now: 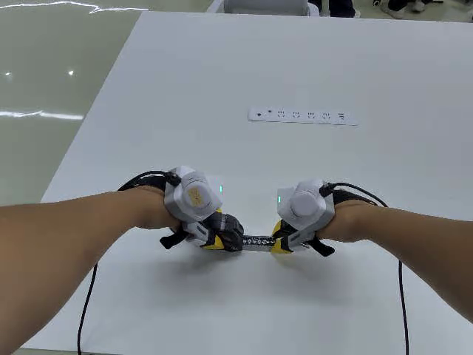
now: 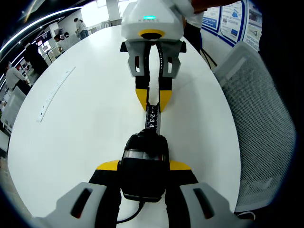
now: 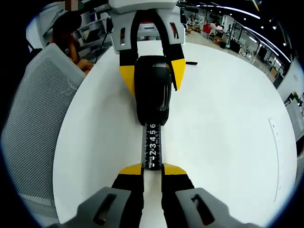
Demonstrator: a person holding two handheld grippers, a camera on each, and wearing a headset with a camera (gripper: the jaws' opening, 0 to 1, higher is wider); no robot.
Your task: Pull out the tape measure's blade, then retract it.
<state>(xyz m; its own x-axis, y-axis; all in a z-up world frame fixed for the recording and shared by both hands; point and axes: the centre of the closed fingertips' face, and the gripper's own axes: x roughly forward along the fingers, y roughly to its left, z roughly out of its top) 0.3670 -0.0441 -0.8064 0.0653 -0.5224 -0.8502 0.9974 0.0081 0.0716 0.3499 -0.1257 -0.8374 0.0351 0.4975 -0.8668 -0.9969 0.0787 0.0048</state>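
While the left gripper [image 1: 219,235] and the right gripper [image 3: 152,169] both hold the tape measure [image 2: 144,164], a short run of blade [image 3: 152,145] shows between them.
The left gripper is clamped on the black case [image 1: 228,231], its yellow-tipped jaws pressed to the case's two sides. The right gripper faces it, jaws pinched together on the blade's free end; the printed numerals run to 6 at the case mouth. Case and blade form one line close over the white tabletop [image 1: 222,89], near its near edge and about midway along it; whether they touch the surface cannot be told. A white power strip [image 1: 303,116] lies well apart, towards the far edge.
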